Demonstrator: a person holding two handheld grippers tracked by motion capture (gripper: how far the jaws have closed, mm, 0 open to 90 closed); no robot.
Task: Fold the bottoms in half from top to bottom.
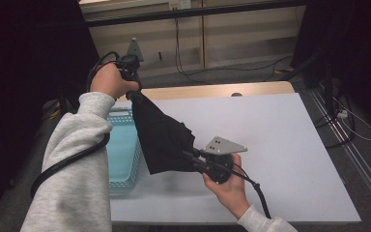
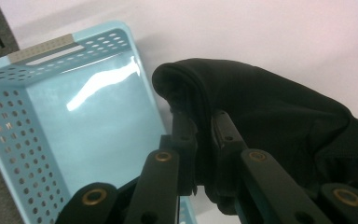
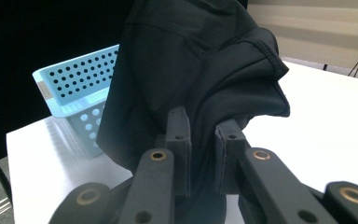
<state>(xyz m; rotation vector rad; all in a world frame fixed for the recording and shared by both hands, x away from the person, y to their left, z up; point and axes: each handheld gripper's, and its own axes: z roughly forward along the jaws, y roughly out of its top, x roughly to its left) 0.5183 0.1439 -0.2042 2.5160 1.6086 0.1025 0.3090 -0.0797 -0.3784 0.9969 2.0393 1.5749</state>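
While pinched tight at both ends by the left gripper [image 1: 134,93] and right gripper [image 1: 193,155], hangs as a black cloth [image 1: 162,135]. Held up beside a blue basket [image 1: 123,154] on the white table [image 1: 280,145].

Black cloth [image 1: 162,137], perforated light-blue basket [image 1: 123,159]

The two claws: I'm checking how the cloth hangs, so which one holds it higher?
The left claw, raised above the blue basket, pinches the black cloth's top end; the right claw grips its lower end near the white table.
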